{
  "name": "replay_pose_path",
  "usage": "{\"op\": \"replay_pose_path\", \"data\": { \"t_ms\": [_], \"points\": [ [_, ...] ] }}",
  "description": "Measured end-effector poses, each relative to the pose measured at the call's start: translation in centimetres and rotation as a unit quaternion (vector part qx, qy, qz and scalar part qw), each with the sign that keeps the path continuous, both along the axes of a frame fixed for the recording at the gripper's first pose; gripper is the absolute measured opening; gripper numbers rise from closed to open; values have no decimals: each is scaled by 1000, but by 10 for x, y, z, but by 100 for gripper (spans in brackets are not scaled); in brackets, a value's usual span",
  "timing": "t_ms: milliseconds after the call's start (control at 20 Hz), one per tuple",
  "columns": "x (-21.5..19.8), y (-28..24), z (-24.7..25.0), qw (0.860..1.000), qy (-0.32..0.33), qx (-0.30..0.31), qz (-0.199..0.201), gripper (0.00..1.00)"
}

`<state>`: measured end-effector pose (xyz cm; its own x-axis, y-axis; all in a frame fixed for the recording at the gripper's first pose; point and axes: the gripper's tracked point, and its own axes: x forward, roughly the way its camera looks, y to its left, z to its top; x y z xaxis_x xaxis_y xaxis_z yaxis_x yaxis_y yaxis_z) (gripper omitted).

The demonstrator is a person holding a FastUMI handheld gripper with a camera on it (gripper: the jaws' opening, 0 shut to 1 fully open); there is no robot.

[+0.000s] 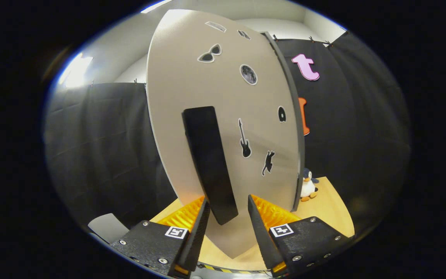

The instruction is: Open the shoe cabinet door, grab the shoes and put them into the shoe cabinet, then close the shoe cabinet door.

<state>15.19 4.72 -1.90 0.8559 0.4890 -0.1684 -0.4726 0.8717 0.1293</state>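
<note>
On the left, black booth cloth (pixel 99 147) hangs behind the scene, with a pale grey flat object (pixel 107 226) low down beside the left finger; can't tell what it is. Next over, the gripper (pixel 229 217) sits low and close to the shoe cabinet door (pixel 192 89), fingers spread moderately wide, one on each side of the lower end of the black handle (pixel 207 155). Left finger (pixel 199 221) looks just beside or touching the handle's lower left edge; right finger (pixel 258 223) stands apart from it with a visible gap, so not clamped on it. Handle is a long dark bar mounted upright on the door face, leaning slightly in this view. Door is a light beige panel, face toward the camera, covered in stickers: sunglasses (pixel 210 53) up top, a round moon-like disc (pixel 248 74) right of that, a guitar (pixel 244 138) just right of the handle, a black cat (pixel 268 162) lower right, a small dark oval (pixel 282 114) near the right edge. Dark edge of the cabinet (pixel 296 116) runs along the door's right side; can't tell whether the door is fully closed or ajar, and the cabinet interior is hidden, so contents unknown. Wooden bench (pixel 331 209) carries the cabinet. Right of the cabinet, a small penguin toy (pixel 307 186) stands upright on the bench, just beside the cabinet edge.
</note>
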Motion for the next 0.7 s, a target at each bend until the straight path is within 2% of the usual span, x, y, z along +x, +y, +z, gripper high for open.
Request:
{"op": "replay_pose_path", "data": {
  "t_ms": [250,450,600,700],
  "points": [
    [40,67,-1,1000,-13,-13,16,78],
    [76,117,5,998,-45,-38,11,82],
    [80,125,7,998,-57,-36,4,85],
    [83,126,7,997,-66,-40,-17,87]
  ]
}}
